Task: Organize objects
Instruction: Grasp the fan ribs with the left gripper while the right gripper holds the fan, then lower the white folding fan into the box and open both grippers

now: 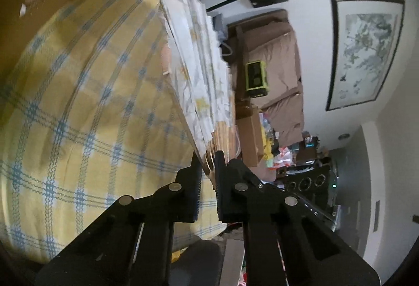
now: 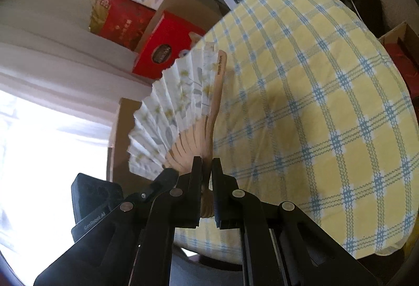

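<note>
Left gripper point(image 1: 209, 159): black jaws pinched on the wooden ribs at the base of a folding fan point(image 1: 193, 68). From this camera the fan runs away from the fingertips, upward and slightly left, seen nearly edge-on, with its white floral pleats stacked close. To the left of the jaws and under the fan lies the yellow-and-blue checked tablecloth point(image 1: 86, 108). Right of the jaws, beyond the table edge, a brown sofa point(image 1: 277, 71) with a lime-green box point(image 1: 256, 79) on it. Farther right, a framed picture point(image 1: 366, 50) on the white wall.

Right gripper point(image 2: 207, 163): jaws pressed together on the same fan's wooden sticks near the pivot end. Here the fan is partly spread, with the pleated leaf fanning out to the upper left of the fingertips. The outer wooden guard stick point(image 2: 220, 76) rises almost straight ahead of the jaws, small print on it, unreadable. Left of the fan, a bright window area. Beyond its top edge, a red box point(image 2: 167, 50). Right of the jaws the checked cloth covers the table; the fan's guard edge sits over the cloth's left margin. Contact with the cloth cannot be judged.
</note>
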`<state>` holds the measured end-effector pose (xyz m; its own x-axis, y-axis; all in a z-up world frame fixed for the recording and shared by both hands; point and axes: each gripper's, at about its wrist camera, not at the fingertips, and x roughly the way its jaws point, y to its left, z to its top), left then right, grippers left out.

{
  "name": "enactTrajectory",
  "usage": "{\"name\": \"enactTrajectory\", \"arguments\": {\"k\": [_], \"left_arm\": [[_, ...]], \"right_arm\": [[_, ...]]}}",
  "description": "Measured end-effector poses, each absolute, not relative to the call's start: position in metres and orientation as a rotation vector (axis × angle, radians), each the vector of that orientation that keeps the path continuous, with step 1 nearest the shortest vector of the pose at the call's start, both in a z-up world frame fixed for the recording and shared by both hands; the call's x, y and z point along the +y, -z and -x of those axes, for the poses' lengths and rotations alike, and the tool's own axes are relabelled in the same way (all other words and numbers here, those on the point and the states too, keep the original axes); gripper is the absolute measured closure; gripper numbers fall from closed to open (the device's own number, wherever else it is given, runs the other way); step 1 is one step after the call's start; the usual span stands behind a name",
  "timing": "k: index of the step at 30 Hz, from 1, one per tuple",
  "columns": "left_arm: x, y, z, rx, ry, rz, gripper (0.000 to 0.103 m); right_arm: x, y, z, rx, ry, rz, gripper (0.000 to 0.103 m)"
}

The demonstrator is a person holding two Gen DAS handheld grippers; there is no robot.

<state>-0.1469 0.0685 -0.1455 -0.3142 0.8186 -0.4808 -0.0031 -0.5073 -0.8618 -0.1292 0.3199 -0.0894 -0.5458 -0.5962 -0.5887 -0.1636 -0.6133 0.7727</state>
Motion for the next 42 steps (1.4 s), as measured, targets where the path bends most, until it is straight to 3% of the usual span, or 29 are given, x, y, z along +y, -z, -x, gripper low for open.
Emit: {"name": "enactTrajectory", "arguments": {"k": [13, 21, 32, 42], "left_arm": [[0.036, 0.072, 0.141, -1.003, -1.962, 1.187, 0.096], [-0.022, 0.044, 0.145, -1.059, -2.021, 1.113, 0.096], [-0.115, 0.044, 0.155, -1.087, -2.127, 1.148, 0.096], [-0.154, 0.069, 0.179, -0.995, -2.197, 1.296, 0.091]], "right_arm": [[0.287, 0.023, 0.138, -1.080, 2.255, -1.185, 0.095], [0.236, -0.008, 0.152, -0.985, 2.224, -1.138, 0.095], [0.133, -0.007, 0.186, -0.852, 2.141, -1.191, 0.095], [0.069, 0.014, 0.207, -0.726, 2.181, -1.265, 0.095]]}}
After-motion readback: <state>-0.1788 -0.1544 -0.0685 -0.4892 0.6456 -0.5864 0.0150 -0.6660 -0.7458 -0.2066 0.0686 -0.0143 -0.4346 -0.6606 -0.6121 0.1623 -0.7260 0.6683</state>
